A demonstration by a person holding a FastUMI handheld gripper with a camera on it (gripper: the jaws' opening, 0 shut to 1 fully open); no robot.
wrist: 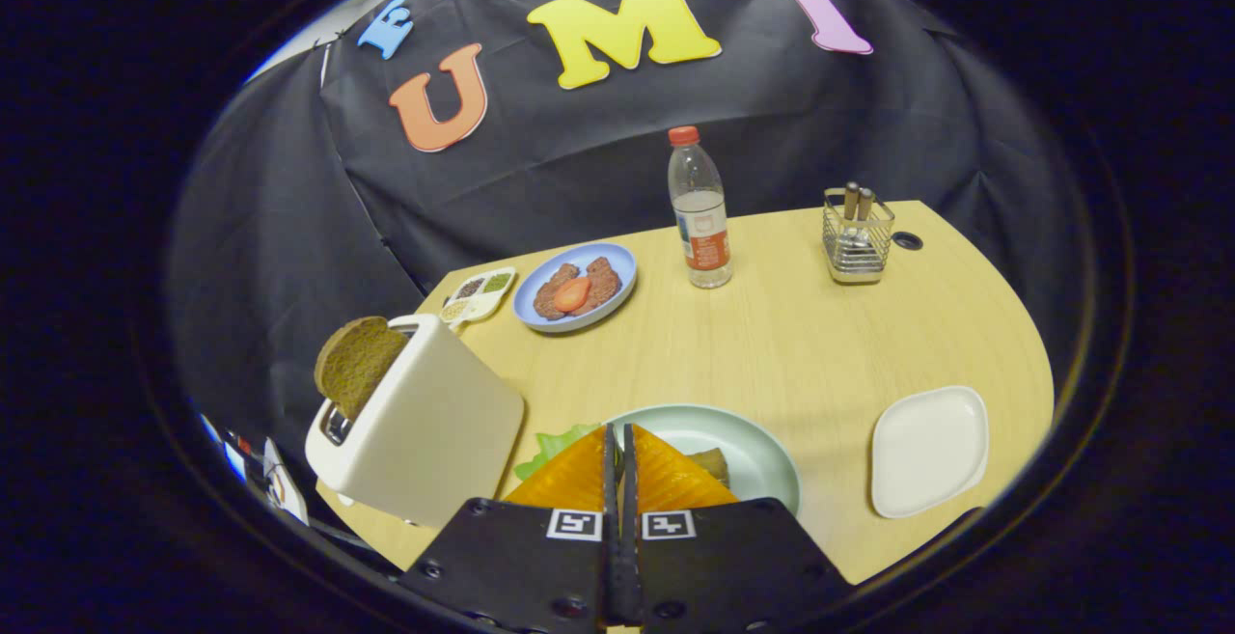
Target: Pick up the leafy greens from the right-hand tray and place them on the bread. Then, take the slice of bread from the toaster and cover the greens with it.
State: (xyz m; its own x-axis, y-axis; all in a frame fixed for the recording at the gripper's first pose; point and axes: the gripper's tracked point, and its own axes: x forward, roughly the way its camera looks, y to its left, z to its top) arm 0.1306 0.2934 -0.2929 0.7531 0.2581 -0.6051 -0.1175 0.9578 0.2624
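Note:
My gripper hovers low over a pale green plate, its fingers pressed together with just a thin slit between them. A leaf of the leafy greens sticks out from behind the left finger and seems pinched between the fingers. A corner of the bread on the plate peeks out past the right finger; the fingers hide the rest. The white toaster stands just left of the fingers, with a brown slice of bread sticking up from its slot. To the right lies the white tray, bare.
Beyond the plate, a blue plate holds brown patties and a tomato slice, with a small seasoning tray to its left. A water bottle and a wire cutlery holder stand at the back of the wooden table.

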